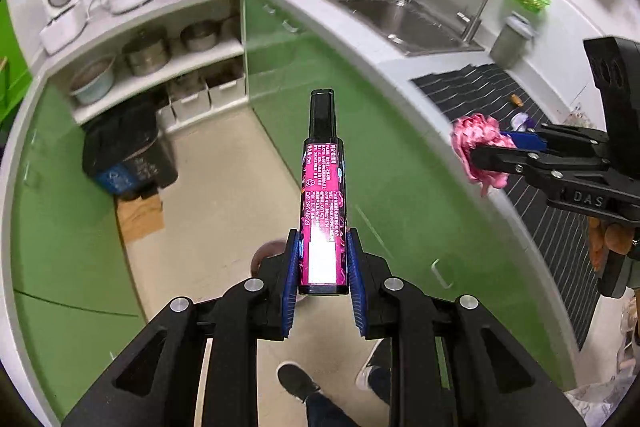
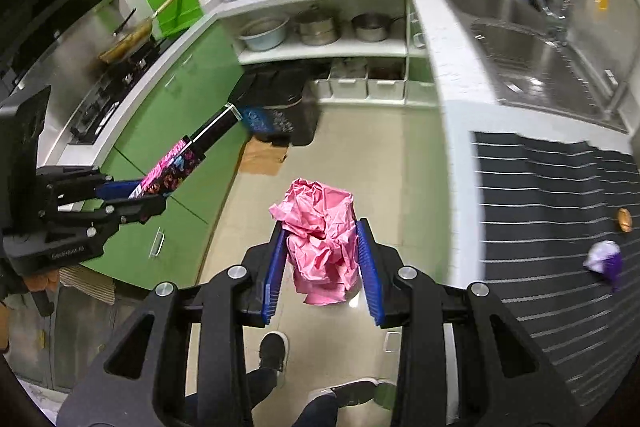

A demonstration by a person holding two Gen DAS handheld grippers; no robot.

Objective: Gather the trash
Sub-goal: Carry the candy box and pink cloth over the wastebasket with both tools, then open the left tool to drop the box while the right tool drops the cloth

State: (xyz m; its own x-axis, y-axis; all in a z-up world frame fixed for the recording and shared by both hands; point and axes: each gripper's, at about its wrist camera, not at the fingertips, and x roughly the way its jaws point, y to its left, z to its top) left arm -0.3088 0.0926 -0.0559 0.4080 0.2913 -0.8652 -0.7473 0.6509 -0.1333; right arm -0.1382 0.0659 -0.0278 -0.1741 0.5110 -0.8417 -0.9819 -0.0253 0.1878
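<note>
Task approx. halfway, judging by what's held vs. what's left. Left hand-held gripper is clamped narrow on a pink-and-black tube, blue pads pressed to both sides of its lower end, black cap pointing away out over the floor. Right hand-held gripper is clamped on a crumpled pink paper wad, pads pressed into it w/ paper bulging above and below the jaws. Both items are off the table and carried over the floor, between the green cabinet fronts. The likely destination, a dark bin w/ a black bag, sits on the floor at the far end, under the open shelves in the corner, next to a flat piece of cardboard; neither item is over it yet, so the drop is still to do. Left on the table: the striped black mat near the front edge still carries a small white-and-purple scrap and, further along toward the sink, a small orange-brown bit, prob. a cap or peel, too small to tell. So my read: two pieces picked, none binned in these views, at least two more to fetch after. Next needs both hands brought over the bin mouth before releasing; the tube is long and gripped only at one end, so it could tip or miss the opening if let go early.
</note>
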